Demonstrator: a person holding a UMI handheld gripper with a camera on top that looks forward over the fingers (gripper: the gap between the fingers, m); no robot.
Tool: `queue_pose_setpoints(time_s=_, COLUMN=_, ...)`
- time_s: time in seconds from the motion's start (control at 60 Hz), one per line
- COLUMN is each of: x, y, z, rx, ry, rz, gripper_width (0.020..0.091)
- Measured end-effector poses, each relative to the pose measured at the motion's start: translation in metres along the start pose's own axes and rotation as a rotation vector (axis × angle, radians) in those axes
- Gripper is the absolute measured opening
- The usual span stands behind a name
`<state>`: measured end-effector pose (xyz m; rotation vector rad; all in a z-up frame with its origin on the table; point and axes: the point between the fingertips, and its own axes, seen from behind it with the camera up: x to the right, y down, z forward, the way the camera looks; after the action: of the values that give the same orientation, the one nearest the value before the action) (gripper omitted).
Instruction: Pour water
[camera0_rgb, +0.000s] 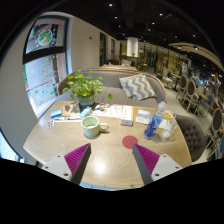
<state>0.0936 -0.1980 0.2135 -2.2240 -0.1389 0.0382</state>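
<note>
A clear water bottle (158, 119) with a blue label stands upright toward the right side of the round wooden table (105, 155). A pale green mug (91, 127) sits left of centre, beyond my left finger. A red coaster (130, 142) lies flat on the wood between mug and bottle, just ahead of my right finger. My gripper (112, 160) hovers over the near part of the table, open, with only bare wood between its magenta pads (76, 157). It touches none of these things.
A potted plant (84, 88) stands at the table's far left, with books and papers (66, 114) next to it. A small box (126, 116) and a light packet (166, 128) lie near the bottle. A sofa with a patterned cushion (138, 87) sits behind.
</note>
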Motion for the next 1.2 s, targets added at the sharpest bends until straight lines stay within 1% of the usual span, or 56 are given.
queue_pose_setpoints(time_s=0.217, x=0.115, y=0.009, z=0.08, rx=0.006, ry=0.077, rz=0.05, gripper_width=0.0857)
queue_pose_setpoints(time_s=0.383, x=0.19, y=-0.001, z=0.157, rx=0.043, ry=0.11, rz=0.077, gripper_width=0.086)
queue_pose_setpoints(time_s=0.567, x=0.22, y=-0.01, z=0.239, rx=0.056, ry=0.081, rz=0.113, gripper_width=0.0858)
queue_pose_setpoints(time_s=0.683, x=0.234, y=-0.012, z=0.275, rx=0.07, ry=0.113, rz=0.121, gripper_width=0.0856)
queue_pose_setpoints(time_s=0.717, x=0.235, y=-0.011, z=0.282, rx=0.067, ry=0.109, rz=0.135, gripper_width=0.0833)
queue_pose_setpoints(time_s=0.75, x=0.233, y=-0.012, z=0.287, rx=0.064, ry=0.099, rz=0.15, gripper_width=0.0793)
queue_pose_setpoints(time_s=0.8, x=0.231, y=-0.013, z=0.294, rx=0.067, ry=0.082, rz=0.169, gripper_width=0.0666)
queue_pose_setpoints(time_s=0.833, x=0.235, y=-0.014, z=0.295, rx=0.073, ry=0.096, rz=0.176, gripper_width=0.0609)
queue_pose_setpoints(time_s=0.867, x=0.24, y=-0.018, z=0.301, rx=0.085, ry=0.104, rz=0.179, gripper_width=0.0523)
queue_pose_setpoints(time_s=0.95, x=0.235, y=-0.019, z=0.297, rx=0.101, ry=0.113, rz=0.181, gripper_width=0.0487)
queue_pose_setpoints(time_s=1.017, x=0.233, y=-0.02, z=0.297, rx=0.109, ry=0.125, rz=0.162, gripper_width=0.042)
queue_pose_setpoints(time_s=1.05, x=0.235, y=-0.019, z=0.296, rx=0.11, ry=0.135, rz=0.148, gripper_width=0.0405)
queue_pose_setpoints(time_s=1.083, x=0.234, y=-0.021, z=0.295, rx=0.112, ry=0.145, rz=0.134, gripper_width=0.0376)
queue_pose_setpoints(time_s=1.1, x=0.234, y=-0.022, z=0.294, rx=0.112, ry=0.151, rz=0.126, gripper_width=0.0376)
queue_pose_setpoints(time_s=1.133, x=0.233, y=-0.024, z=0.291, rx=0.111, ry=0.163, rz=0.103, gripper_width=0.0342)
queue_pose_setpoints(time_s=1.183, x=0.233, y=-0.029, z=0.289, rx=0.114, ry=0.198, rz=0.07, gripper_width=0.0341)
queue_pose_setpoints(time_s=1.2, x=0.233, y=-0.031, z=0.287, rx=0.113, ry=0.208, rz=0.054, gripper_width=0.0315)
